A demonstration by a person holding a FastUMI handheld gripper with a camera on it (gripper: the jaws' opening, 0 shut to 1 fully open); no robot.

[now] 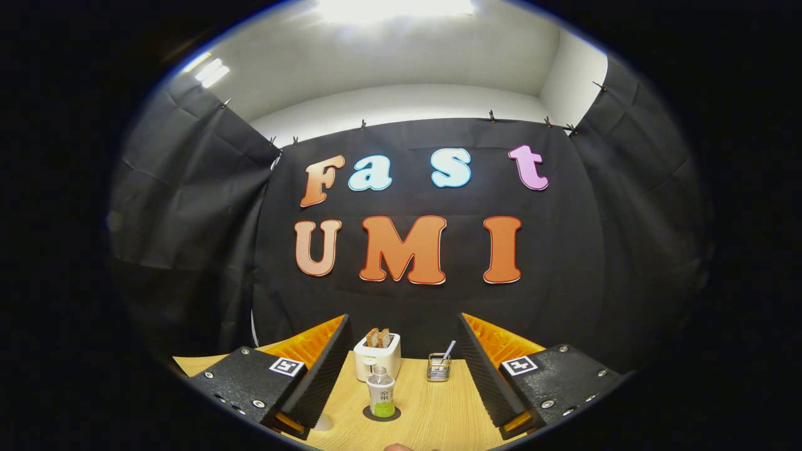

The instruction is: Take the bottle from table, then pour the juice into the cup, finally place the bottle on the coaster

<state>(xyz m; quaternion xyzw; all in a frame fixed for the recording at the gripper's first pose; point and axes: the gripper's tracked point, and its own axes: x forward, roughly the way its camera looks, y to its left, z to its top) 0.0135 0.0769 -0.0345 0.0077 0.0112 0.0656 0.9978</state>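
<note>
A small clear bottle [381, 393] with a white and green label stands upright on a dark round coaster [381, 414] on the wooden table [432, 413]. It sits ahead of my gripper [401, 369], between the lines of the two fingers and apart from both. The fingers are spread wide with nothing between them. A pale rounded edge, perhaps the cup [322, 424], peeks out beside the left finger; most of it is hidden.
Behind the bottle stands a white toaster [377, 360] with two slices of toast in it. To its right is a small wire basket [439, 367] holding a utensil. Black cloth walls close the table's far side.
</note>
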